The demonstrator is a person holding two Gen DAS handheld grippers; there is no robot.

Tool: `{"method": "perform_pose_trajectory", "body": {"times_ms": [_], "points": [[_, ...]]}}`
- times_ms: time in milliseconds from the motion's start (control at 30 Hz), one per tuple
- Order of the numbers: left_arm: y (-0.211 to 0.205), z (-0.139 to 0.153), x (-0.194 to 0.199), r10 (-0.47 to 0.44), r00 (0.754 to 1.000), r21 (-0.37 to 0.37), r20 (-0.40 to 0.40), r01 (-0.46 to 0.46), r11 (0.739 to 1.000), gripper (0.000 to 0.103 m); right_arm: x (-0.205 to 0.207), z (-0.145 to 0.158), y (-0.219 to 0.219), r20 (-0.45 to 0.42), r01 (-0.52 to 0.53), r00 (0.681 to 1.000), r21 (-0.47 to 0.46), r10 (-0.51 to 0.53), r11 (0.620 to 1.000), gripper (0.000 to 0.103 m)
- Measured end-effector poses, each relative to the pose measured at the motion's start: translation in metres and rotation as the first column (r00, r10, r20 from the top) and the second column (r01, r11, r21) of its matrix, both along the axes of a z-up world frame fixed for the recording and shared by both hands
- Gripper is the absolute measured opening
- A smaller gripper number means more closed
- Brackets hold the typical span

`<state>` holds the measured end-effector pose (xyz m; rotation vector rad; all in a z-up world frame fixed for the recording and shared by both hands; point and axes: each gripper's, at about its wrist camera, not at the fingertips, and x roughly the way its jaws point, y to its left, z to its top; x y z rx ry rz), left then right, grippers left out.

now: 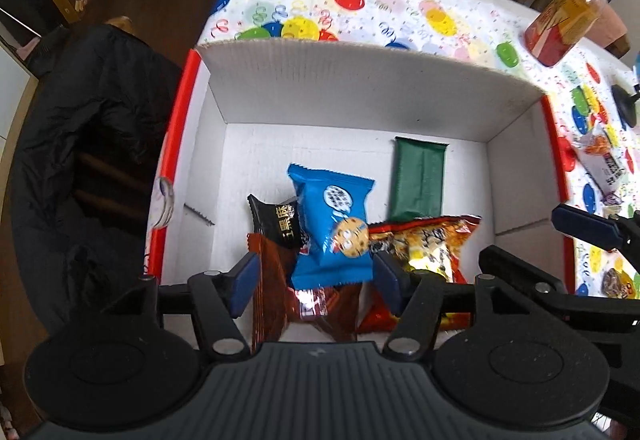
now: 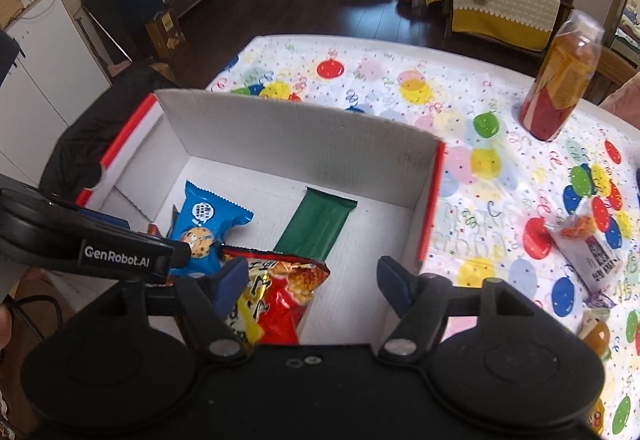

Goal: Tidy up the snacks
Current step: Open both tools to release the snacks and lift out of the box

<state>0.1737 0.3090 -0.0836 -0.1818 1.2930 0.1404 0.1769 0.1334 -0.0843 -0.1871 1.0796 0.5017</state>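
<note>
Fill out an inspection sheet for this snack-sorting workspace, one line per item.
Surface: table under a balloon-print cloth.
Job's things: white cardboard box holds a blue cookie packet, green bar, black sachet, brown wrapper and red-orange chip bag.
Clutter: tall orange snack jar and a few loose snacks on the cloth, right of the box.
Grippers: left gripper open over the blue packet, pads not pressing it; right gripper open, with the chip bag below.
Cables: one dark cable at the left edge of the right wrist view.
Surroundings: black jacket beside the box; sofa, dark wood floor.
</note>
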Motion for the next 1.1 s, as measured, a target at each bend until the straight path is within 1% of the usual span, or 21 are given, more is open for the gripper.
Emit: {"method": "perform_pose_trajectory", "body": {"times_ms": [67,133,200,267,467,533,567,700,767,800,900,1033,1067,1100], "points": [[-0.003,0.01,-0.008,0.001,1.0,0.0,0.028,-0.001,1.0,0.062,-0.005,0.008,-0.006,0.01,0.007,1.0,0.014,-0.007,1.0,0.073],[-0.007,0.019,-0.016,-0.001,0.999,-0.001,0.053,0.001,1.0,0.066,-0.011,0.017,-0.013,0.022,0.011,1.0,0.035,-0.012,0.999,0.074],[-0.013,0.029,-0.024,-0.003,0.997,0.002,0.081,0.003,1.0,0.067,-0.017,0.027,-0.021,0.039,0.01,0.999,0.052,-0.012,0.999,0.076],[-0.019,0.039,-0.031,-0.007,0.995,0.0,0.104,0.007,1.0,0.067,-0.023,0.036,-0.029,0.055,0.013,0.998,0.069,-0.017,0.998,0.08],[-0.039,0.064,-0.054,-0.024,0.982,0.016,0.186,0.021,1.0,0.067,-0.04,0.058,-0.055,0.092,0.011,0.995,0.124,-0.023,0.992,0.084],[-0.047,0.07,-0.06,-0.025,0.977,0.021,0.211,0.022,1.0,0.071,-0.045,0.064,-0.063,0.099,0.009,0.995,0.14,-0.023,0.99,0.084],[-0.051,0.073,-0.064,-0.026,0.974,0.023,0.223,0.022,0.999,0.072,-0.049,0.066,-0.068,0.106,0.005,0.994,0.145,-0.021,0.989,0.084],[-0.07,0.081,-0.075,-0.039,0.962,0.035,0.27,0.03,0.999,0.072,-0.06,0.072,-0.085,0.123,-0.001,0.992,0.167,-0.02,0.986,0.085],[-0.08,0.085,-0.081,-0.042,0.953,0.037,0.301,0.033,0.999,0.076,-0.066,0.074,-0.095,0.131,0.003,0.991,0.178,-0.027,0.984,0.086],[-0.085,0.087,-0.084,-0.046,0.948,0.037,0.314,0.036,0.999,0.08,-0.068,0.075,-0.101,0.132,0.005,0.991,0.186,-0.03,0.983,0.086],[-0.105,0.091,-0.09,-0.064,0.935,0.047,0.348,0.051,0.998,0.081,-0.076,0.077,-0.12,0.125,0.018,0.991,0.213,-0.045,0.977,0.087],[-0.134,0.091,-0.096,-0.086,0.921,0.053,0.38,0.071,0.996,0.082,-0.084,0.078,-0.149,0.135,0.037,0.988,0.224,-0.068,0.974,0.088],[-0.142,0.092,-0.097,-0.091,0.916,0.053,0.39,0.076,0.996,0.083,-0.086,0.078,-0.157,0.138,0.043,0.987,0.225,-0.076,0.973,0.088],[-0.15,0.092,-0.098,-0.097,0.912,0.052,0.399,0.083,0.995,0.086,-0.087,0.077,-0.167,0.14,0.052,0.986,0.227,-0.086,0.972,0.088]]}}
